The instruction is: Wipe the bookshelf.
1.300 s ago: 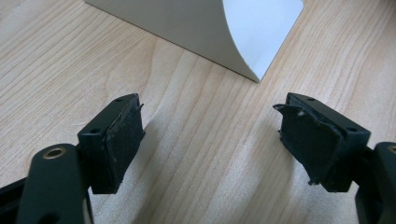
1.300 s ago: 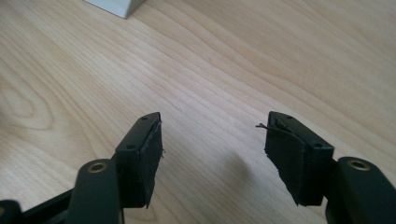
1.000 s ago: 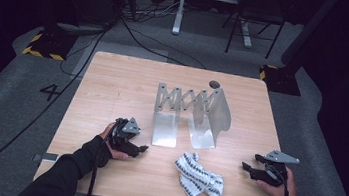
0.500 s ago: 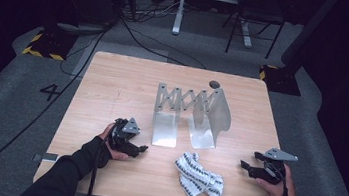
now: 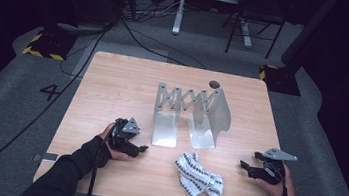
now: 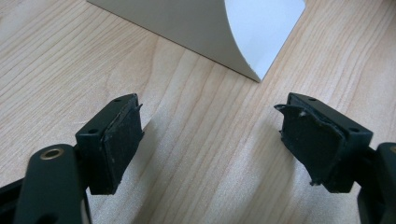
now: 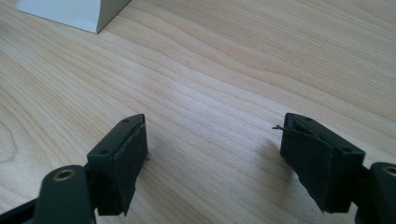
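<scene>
A crumpled white cloth with dark stripes (image 5: pixel 198 176) lies near the table's front edge, between my two grippers and touched by neither. My left gripper (image 5: pixel 142 149) rests on the wood left of it, open, with bare tabletop between its pads (image 6: pixel 122 135). My right gripper (image 5: pixel 245 165) sits at the front right, pointing left toward the cloth; its jaws have just been opening and stand wide with nothing between its pads (image 7: pixel 128 158). A metal accordion rack with two curved plates (image 5: pixel 192 111) stands at mid-table, and the corner of one plate (image 6: pixel 243 42) lies just ahead of my left gripper.
The wooden table (image 5: pixel 113 90) has bare room to the left and back. A small dark round hole (image 5: pixel 214 84) sits behind the rack. Cables, a desk leg and yellow-black floor blocks (image 5: pixel 42 51) lie on the grey floor beyond.
Both hands have stayed where they were. The right gripper's jaws look slightly wider than a second ago; the cloth and rack are unmoved.
</scene>
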{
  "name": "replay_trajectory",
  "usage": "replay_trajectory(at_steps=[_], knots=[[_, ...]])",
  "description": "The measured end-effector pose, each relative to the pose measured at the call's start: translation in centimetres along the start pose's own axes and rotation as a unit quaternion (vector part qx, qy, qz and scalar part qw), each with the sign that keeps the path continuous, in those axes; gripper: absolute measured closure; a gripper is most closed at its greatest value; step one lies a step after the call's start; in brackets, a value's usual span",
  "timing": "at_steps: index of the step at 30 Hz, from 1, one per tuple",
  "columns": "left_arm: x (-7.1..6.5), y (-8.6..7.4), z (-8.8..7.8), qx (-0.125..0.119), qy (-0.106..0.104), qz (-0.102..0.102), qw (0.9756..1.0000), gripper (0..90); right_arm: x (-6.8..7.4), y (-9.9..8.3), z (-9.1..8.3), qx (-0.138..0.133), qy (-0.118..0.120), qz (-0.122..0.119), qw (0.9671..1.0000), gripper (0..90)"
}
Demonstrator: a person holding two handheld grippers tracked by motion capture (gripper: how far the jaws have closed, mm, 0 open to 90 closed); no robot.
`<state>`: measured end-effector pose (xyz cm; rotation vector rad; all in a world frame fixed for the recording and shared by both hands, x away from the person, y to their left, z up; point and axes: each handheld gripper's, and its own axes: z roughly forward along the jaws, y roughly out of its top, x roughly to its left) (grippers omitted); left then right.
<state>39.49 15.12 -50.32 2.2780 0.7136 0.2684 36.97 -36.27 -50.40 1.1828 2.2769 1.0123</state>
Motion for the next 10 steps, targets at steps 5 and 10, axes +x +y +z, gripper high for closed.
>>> replay_trajectory(at_steps=[5, 10], knots=[[0.00, 0.01, 0.01, 0.000, 0.000, 0.000, 1.0000, 20.6, 0.01, 0.08, 0.12, 0.002, -0.002, 0.002, 1.0000, 20.4], [0.00, 0.03, 0.03, 0.000, 0.000, 0.001, 1.0000, 20.2, -0.01, 0.09, 0.11, 0.003, -0.002, 0.002, 1.0000, 19.7]])
